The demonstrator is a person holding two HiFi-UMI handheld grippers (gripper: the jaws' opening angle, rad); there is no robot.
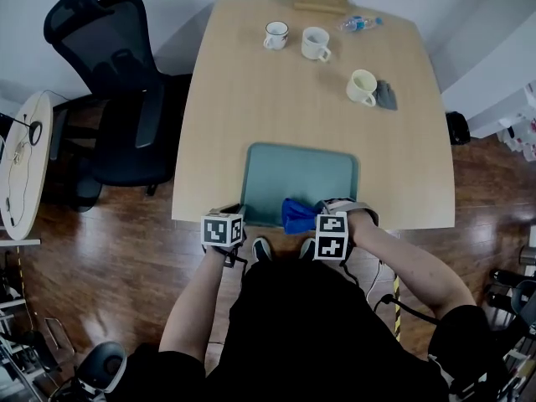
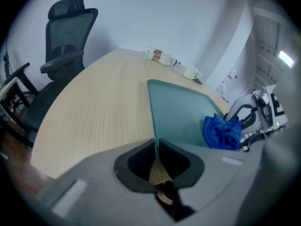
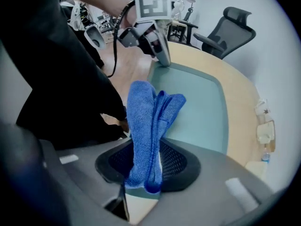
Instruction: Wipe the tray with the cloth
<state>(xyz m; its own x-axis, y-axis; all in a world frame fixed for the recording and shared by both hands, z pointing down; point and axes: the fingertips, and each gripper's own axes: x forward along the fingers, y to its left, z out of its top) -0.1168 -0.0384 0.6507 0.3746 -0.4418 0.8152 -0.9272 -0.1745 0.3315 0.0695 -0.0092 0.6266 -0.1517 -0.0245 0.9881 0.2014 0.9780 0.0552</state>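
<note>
The person's left gripper (image 1: 238, 217) (image 2: 156, 149) sits at the near edge of the light wooden table (image 1: 251, 99), its jaws pinched tight on the near left rim of the teal rectangular tray (image 1: 301, 174) (image 2: 181, 112) (image 3: 202, 107), whose thin edge runs straight between them. Just beside it, the right gripper (image 1: 325, 213) (image 3: 145, 161) points down with its jaws partly closed and clamped on the crumpled blue microfibre cloth (image 1: 297, 214) (image 2: 222, 132) (image 3: 148, 121). The cloth rests on the tray's near edge, right of the middle (the rest of the tray is bare). Farther off, a cream ceramic mug (image 1: 362, 87) stands toward the right. Two white mugs (image 1: 275, 34) (image 1: 315, 43) stand near the far edge. A black mesh office chair (image 1: 117, 90) stands left of the table.
</note>
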